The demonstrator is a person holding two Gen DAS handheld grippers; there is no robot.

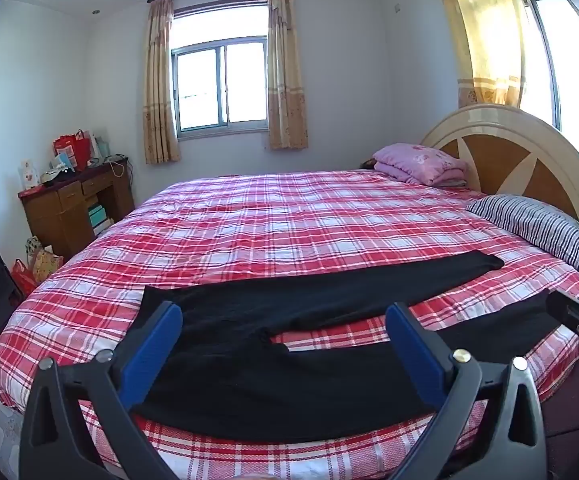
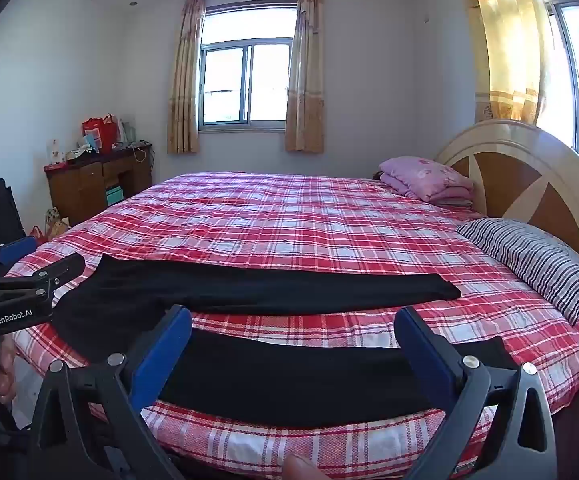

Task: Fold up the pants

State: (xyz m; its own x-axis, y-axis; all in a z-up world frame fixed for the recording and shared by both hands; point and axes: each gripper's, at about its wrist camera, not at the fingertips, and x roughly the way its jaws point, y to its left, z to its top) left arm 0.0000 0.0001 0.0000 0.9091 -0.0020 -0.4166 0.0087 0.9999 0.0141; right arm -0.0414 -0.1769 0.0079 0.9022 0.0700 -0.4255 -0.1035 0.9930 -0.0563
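Both tools (image 1: 283, 316) (image 2: 293, 320) spread wide, black pants (image 1: 289, 360) lengthwise along bed (image 1: 289, 216) edge, legs toward headboard (image 1: 521, 152)

Daylight floods in from the far window (image 1: 221, 84) at upper centre and a second window (image 1: 569, 60) at the right edge, both blown out to white. The curtain (image 1: 485, 36) at upper right glows yellow. Walls look evenly bright. Fisheye bending curves the edges, with dark corners. Focus is fairly sharp throughout.

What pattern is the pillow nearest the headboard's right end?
Dark and white stripes on the pillow; clearest in the right wrist view.
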